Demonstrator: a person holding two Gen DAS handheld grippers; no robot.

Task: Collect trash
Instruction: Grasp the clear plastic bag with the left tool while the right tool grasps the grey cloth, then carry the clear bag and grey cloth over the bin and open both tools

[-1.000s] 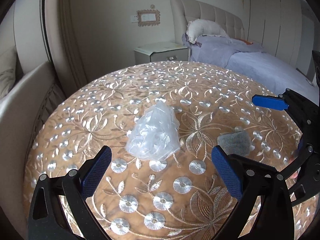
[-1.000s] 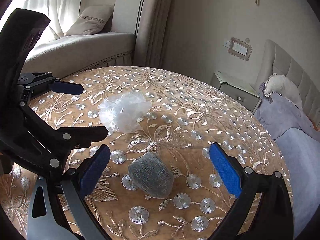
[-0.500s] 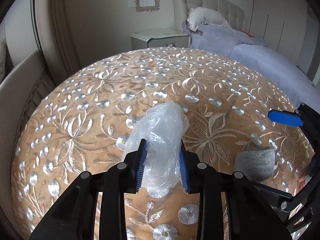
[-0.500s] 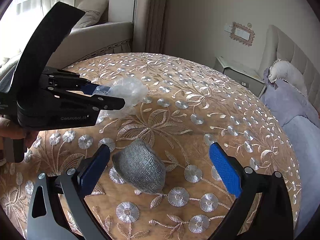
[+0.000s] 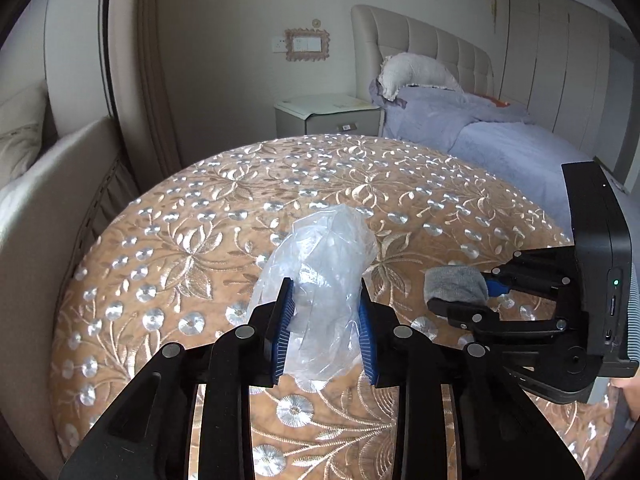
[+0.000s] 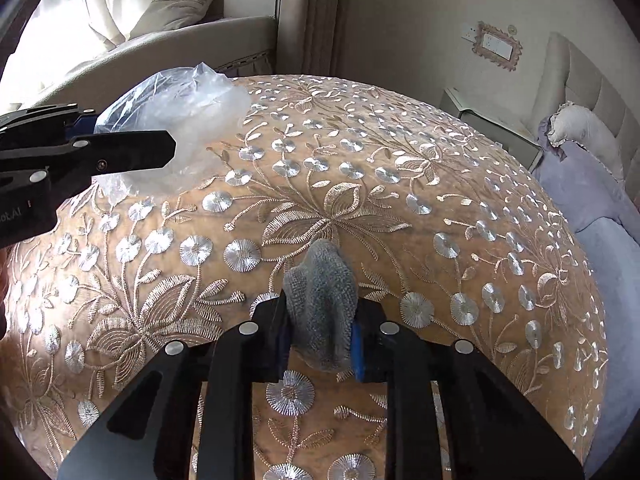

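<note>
My left gripper (image 5: 325,320) is shut on a crumpled clear plastic bag (image 5: 328,264) and holds it above the round embroidered table (image 5: 180,240). The bag also shows in the right wrist view (image 6: 180,128), at the upper left, in the left gripper (image 6: 116,144). My right gripper (image 6: 320,332) is shut on a grey knitted cloth wad (image 6: 324,292) just over the tabletop (image 6: 440,208). In the left wrist view the grey wad (image 5: 456,286) sits in the right gripper (image 5: 484,292) at the right.
A bed with lilac bedding (image 5: 500,136) and a white nightstand (image 5: 328,114) stand beyond the table. A beige sofa (image 6: 180,44) with a cushion lies by the curtained window. The table edge curves away on all sides.
Both grippers went from open to shut: the left closed on the plastic bag and lifted it, the right closed on the grey wad.
</note>
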